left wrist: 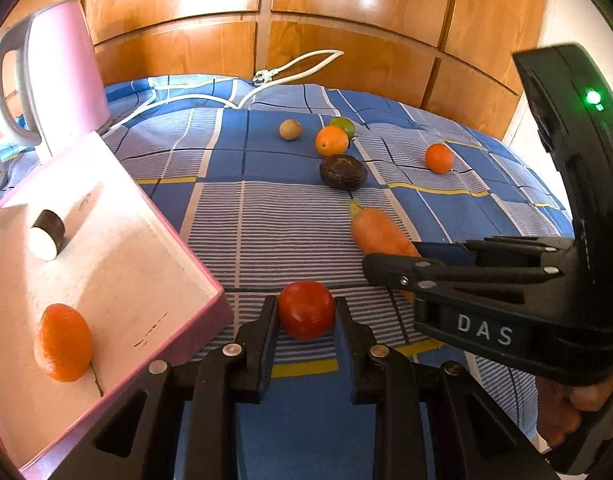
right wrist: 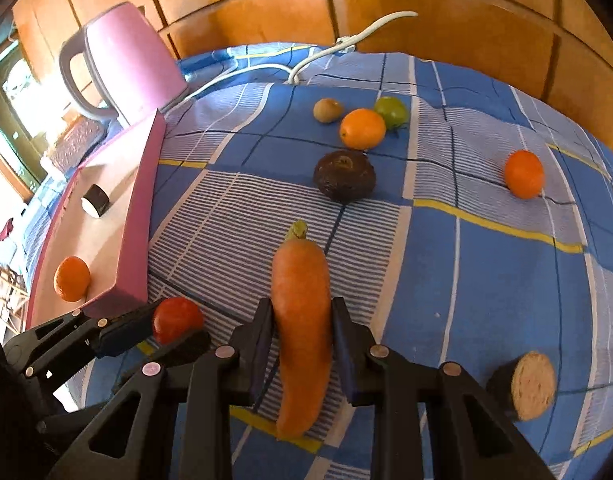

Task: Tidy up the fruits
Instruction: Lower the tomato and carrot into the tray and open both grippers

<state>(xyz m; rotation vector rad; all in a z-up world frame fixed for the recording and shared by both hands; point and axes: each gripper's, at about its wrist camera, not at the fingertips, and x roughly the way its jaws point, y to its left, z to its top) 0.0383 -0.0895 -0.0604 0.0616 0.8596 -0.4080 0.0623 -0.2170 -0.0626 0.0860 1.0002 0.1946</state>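
Observation:
My left gripper (left wrist: 305, 312) is shut on a red tomato (left wrist: 305, 309), just right of the pink tray (left wrist: 194, 320); the right wrist view shows the same tomato (right wrist: 177, 322) held by that gripper (right wrist: 162, 330). My right gripper (right wrist: 302, 320) is shut on a long carrot (right wrist: 302, 320), its green tip pointing away. In the left wrist view the carrot (left wrist: 380, 234) lies under the right gripper (left wrist: 390, 264). An orange (left wrist: 63, 342) and a dark cut piece (left wrist: 48, 234) rest in the tray. An avocado (right wrist: 344, 176), two oranges (right wrist: 362, 128) (right wrist: 524, 174), a green fruit (right wrist: 391, 111) and a kiwi (right wrist: 327, 110) lie on the cloth.
A pink kettle (left wrist: 62, 64) stands behind the tray, its white cord (left wrist: 290, 70) trailing across the blue checked cloth (left wrist: 266, 216). A dark piece with a pale cut face (right wrist: 528, 386) lies at the right. Wooden panels (left wrist: 306, 8) back the surface.

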